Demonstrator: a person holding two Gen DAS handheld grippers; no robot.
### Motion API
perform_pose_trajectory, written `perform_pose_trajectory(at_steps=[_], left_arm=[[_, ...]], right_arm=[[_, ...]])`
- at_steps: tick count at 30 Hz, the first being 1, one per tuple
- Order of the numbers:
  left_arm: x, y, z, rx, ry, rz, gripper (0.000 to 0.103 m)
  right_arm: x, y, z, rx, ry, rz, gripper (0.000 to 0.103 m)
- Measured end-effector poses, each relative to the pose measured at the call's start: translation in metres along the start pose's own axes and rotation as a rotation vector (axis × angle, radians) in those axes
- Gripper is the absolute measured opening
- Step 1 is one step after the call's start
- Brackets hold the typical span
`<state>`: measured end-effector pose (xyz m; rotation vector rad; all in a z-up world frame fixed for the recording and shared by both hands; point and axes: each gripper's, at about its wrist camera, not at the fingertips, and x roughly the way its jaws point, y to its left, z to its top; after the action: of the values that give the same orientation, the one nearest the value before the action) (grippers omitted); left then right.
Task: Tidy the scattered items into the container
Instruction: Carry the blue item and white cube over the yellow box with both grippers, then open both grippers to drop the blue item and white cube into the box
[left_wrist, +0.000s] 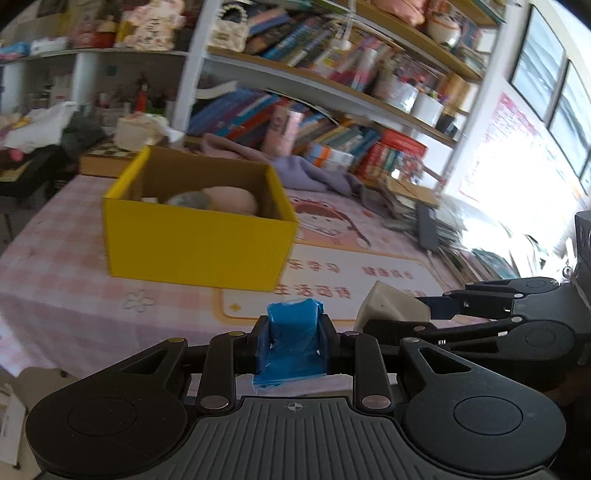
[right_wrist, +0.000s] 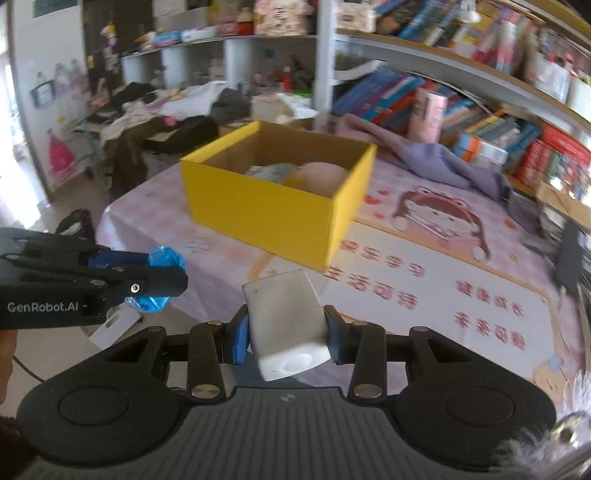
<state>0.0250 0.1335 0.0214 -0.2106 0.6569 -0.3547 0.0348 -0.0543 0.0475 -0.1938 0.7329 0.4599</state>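
A yellow cardboard box stands on the pink table, also in the right wrist view. Inside it lie a pinkish rounded item and a grey item. My left gripper is shut on a blue plastic-wrapped packet, held above the table in front of the box; it also shows at the left of the right wrist view. My right gripper is shut on a white block, which shows in the left wrist view to the right.
A purple cloth lies behind the box. Shelves of books run along the back. A dark device and papers lie at the table's right. Clutter and clothes fill the far left. A printed mat covers the table.
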Motion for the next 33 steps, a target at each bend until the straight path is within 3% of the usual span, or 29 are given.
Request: perform_pose_trajectory(at_steps=[8, 17, 28, 33], left_arm=[[-0.001, 0.013, 0.000, -0.032, 0.007, 0.052, 0.025], [0.015, 0.029, 0.018, -0.040, -0.011, 0.113, 0.025], [0.074, 0.061, 0.105, 0.036, -0.075, 0.178, 0.025], [0.129, 0.078, 0.142, 0.096, -0.018, 0.163, 0.025]], right_arm=[[0.018, 0.016, 0.012, -0.069, 0.012, 0.088, 0.038], [0.044, 0.005, 0.032, -0.064, -0.016, 0.130, 0.038], [0.104, -0.030, 0.110, -0.072, -0.109, 0.152, 0.038], [0.154, -0.045, 0.146, -0.123, -0.107, 0.133, 0.038]])
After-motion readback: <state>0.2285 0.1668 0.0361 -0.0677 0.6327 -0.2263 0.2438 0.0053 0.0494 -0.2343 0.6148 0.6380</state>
